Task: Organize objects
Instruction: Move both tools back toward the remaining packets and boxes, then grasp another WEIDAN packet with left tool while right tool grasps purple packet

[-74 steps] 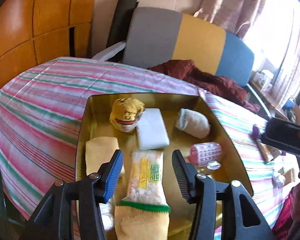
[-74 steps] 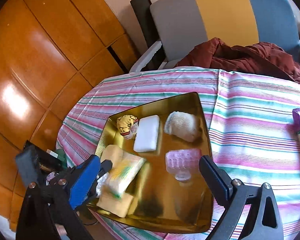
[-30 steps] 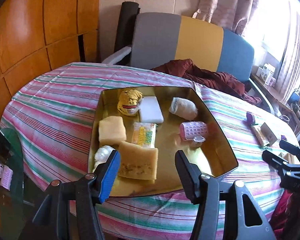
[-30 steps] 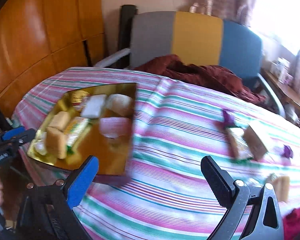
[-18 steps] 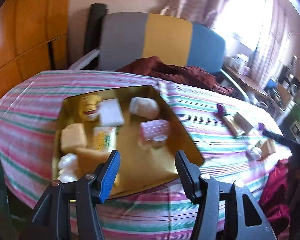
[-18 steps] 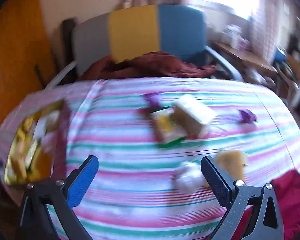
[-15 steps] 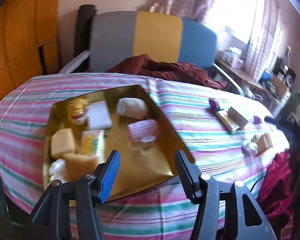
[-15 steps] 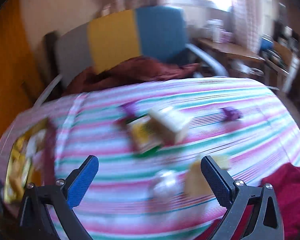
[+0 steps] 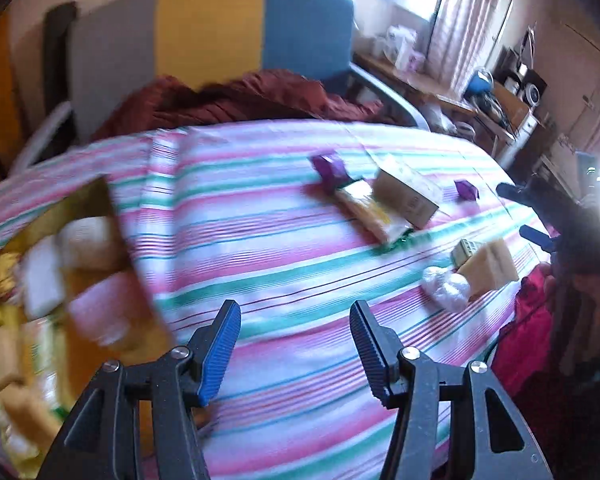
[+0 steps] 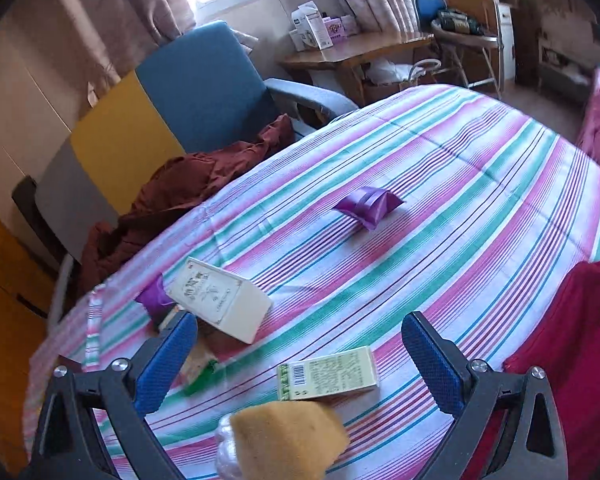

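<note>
Both my tongs stand spread with nothing between the pads: my left tongs [image 9: 294, 346] hang over bare striped cloth on the worktop [image 9: 260, 240], and my right tongs [image 10: 300, 364] hang over the clutter at the other end. From the left view, the gold tray [image 9: 100, 216] sits at nine o'clock, blurred, crowded with pale and yellow items I cannot tell apart. At one o'clock lie a purple packet [image 9: 328, 166], a yellow snack bag [image 9: 370, 210] just beside it, and a tan box [image 9: 406, 196] touching the bag; a second purple packet [image 9: 466, 190] lies farther right. At three o'clock a sponge [image 9: 490, 268] rests against a clear wrapped bundle [image 9: 446, 288], with a small green carton [image 9: 466, 248] just behind. From the right view, that sponge [image 10: 288, 436] is at six o'clock, below and between the pads, the carton [image 10: 328, 374] lies flat just beyond it, the box [image 10: 220, 304] at ten o'clock, a purple packet [image 10: 368, 206] at twelve, well apart. A chair [image 10: 172, 112] with dark red cloth [image 10: 188, 188] stands behind the worktop.
</note>
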`<state>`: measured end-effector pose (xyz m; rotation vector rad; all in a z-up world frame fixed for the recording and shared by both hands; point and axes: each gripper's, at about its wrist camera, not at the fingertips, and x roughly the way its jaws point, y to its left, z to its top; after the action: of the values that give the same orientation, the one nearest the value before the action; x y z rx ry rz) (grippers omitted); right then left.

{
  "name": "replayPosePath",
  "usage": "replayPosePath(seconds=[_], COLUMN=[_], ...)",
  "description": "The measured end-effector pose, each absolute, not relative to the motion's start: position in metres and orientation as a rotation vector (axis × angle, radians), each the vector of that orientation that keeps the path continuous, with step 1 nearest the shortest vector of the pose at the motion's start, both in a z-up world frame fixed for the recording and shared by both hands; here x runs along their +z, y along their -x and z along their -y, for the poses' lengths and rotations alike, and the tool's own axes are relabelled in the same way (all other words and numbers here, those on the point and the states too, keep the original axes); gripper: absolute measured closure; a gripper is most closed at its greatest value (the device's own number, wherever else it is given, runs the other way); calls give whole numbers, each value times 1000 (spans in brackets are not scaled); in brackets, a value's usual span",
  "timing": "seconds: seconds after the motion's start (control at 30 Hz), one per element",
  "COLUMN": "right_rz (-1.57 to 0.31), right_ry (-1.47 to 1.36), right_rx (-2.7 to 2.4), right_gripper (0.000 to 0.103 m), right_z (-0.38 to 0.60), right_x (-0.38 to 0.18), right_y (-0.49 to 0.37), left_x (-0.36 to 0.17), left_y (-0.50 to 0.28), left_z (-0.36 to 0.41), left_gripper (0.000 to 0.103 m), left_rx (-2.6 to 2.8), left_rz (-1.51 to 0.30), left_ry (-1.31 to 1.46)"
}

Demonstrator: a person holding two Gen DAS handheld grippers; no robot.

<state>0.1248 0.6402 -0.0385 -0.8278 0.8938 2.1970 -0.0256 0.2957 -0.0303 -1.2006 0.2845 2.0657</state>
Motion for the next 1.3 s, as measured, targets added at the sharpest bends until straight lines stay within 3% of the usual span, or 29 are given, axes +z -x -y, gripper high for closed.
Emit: replayPosePath(seconds=[0.37, 0.67, 0.8, 0.97, 1.13, 1.3], right_rz=[-927, -1022, -1033, -1029, -1015, -999], right_ry=[872, 869, 866, 878, 884, 894], right_rx=[2283, 2289, 2294, 2308, 2315, 2325], right_gripper=[0, 0, 0, 0, 0, 0], right_z=[-629, -636, -637, -635, -633, -631], right_x=[-37, -39, -38, -37, -36, -35], right_y=[-121, -127, -127, -126, -125, -123], left_x=[-73, -105, -116, -119, -117, -116], left_y=[60, 84, 92, 82, 75, 50], left_z=[-427, -487, -503, -507, -484, -437], left_gripper=[46, 44, 38, 37, 53, 53], left_rx=[1979, 1980, 2005, 2023, 2020, 2015], left_rz=[-312, -309, -336, -472, -481, -514], left_ry=[1296, 1379, 1382, 1260, 1210, 1148])
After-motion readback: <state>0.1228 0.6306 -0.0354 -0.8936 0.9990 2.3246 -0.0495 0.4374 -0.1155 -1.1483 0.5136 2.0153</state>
